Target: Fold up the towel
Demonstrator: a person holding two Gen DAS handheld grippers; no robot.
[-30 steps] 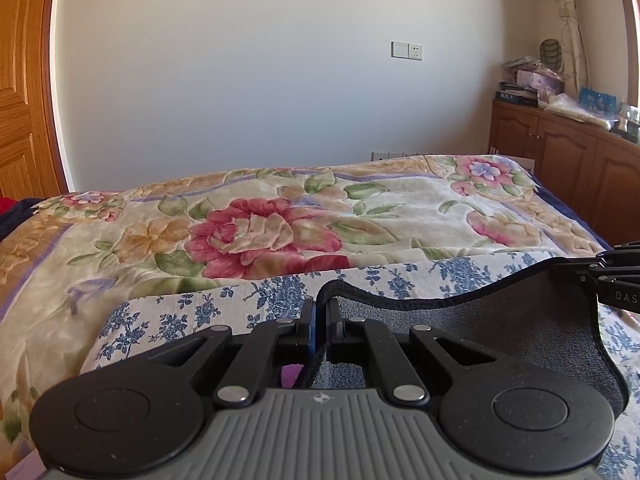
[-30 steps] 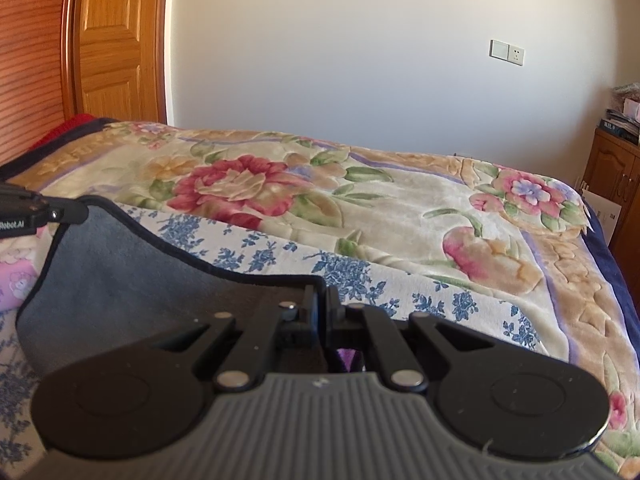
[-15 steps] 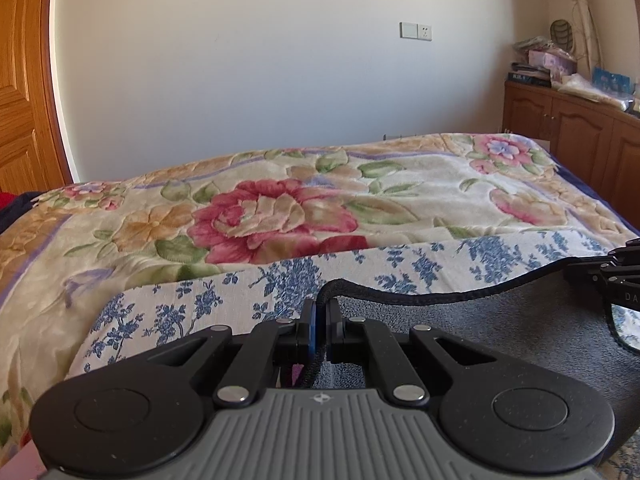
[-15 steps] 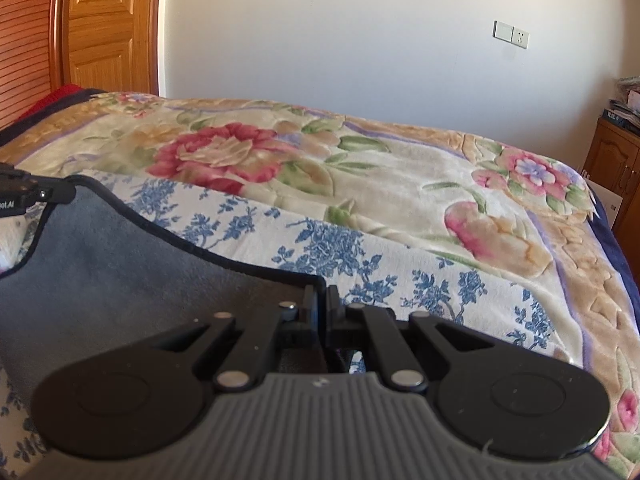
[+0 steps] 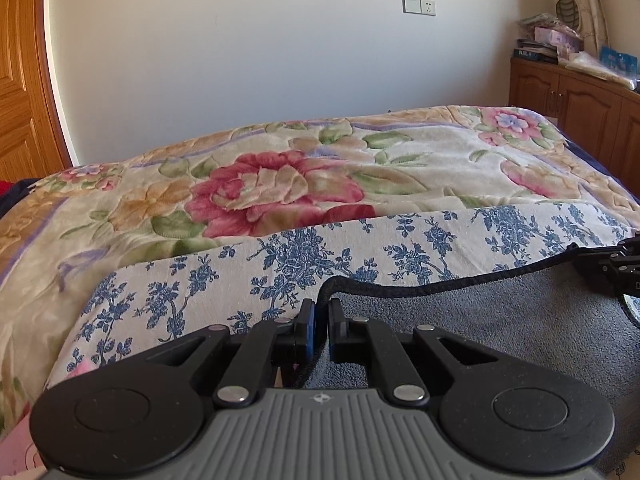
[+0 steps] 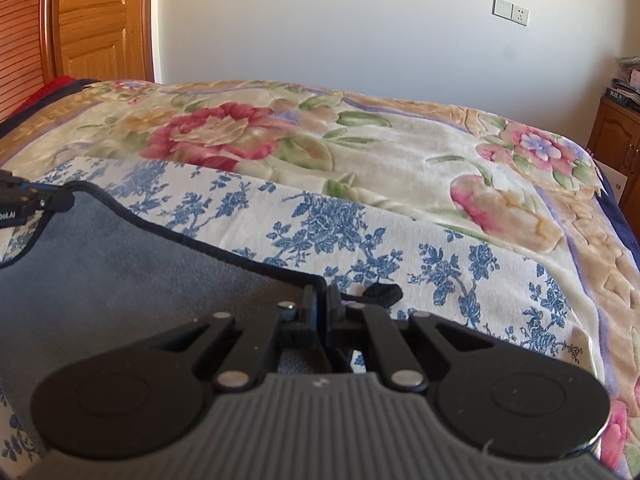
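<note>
A grey towel [image 5: 500, 320] with a black hem is stretched between my two grippers, low over the bed. My left gripper [image 5: 321, 312] is shut on the towel's left corner. My right gripper [image 6: 322, 300] is shut on its right corner; the towel [image 6: 120, 280] spreads to the left of it. The right gripper also shows at the right edge of the left wrist view [image 5: 616, 268], and the left gripper at the left edge of the right wrist view [image 6: 24, 204]. The rest of the towel below the grippers is hidden.
A white cloth with blue flowers [image 5: 280, 264] lies under the towel on a floral blanket [image 5: 280, 188] that covers the bed. A wooden cabinet [image 5: 576, 120] stands to the right, a wooden door [image 6: 100, 20] to the left, a white wall behind.
Both grippers have moved forward and down over the bed with the towel corners held. The towel's held edge now lies lower, nearer the blue-flowered cloth.
</note>
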